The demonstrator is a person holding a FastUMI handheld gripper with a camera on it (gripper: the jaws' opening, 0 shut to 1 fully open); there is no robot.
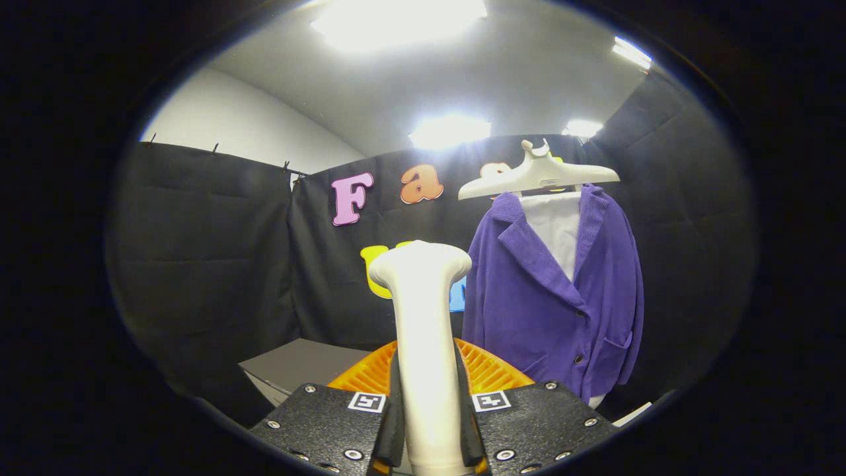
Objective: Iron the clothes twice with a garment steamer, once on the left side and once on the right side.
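We hold the gripper [429, 423] clamped on the upright garment steamer [423, 330], whose head stands clear of the purple jacket [562, 297] hanging ahead and to its right.

Recording booth, black cloth walls [218, 264], ceiling light panels [396, 20]

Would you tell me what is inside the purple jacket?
A white form shows at the purple jacket neckline; the rest is covered. The tool grips the steamer.
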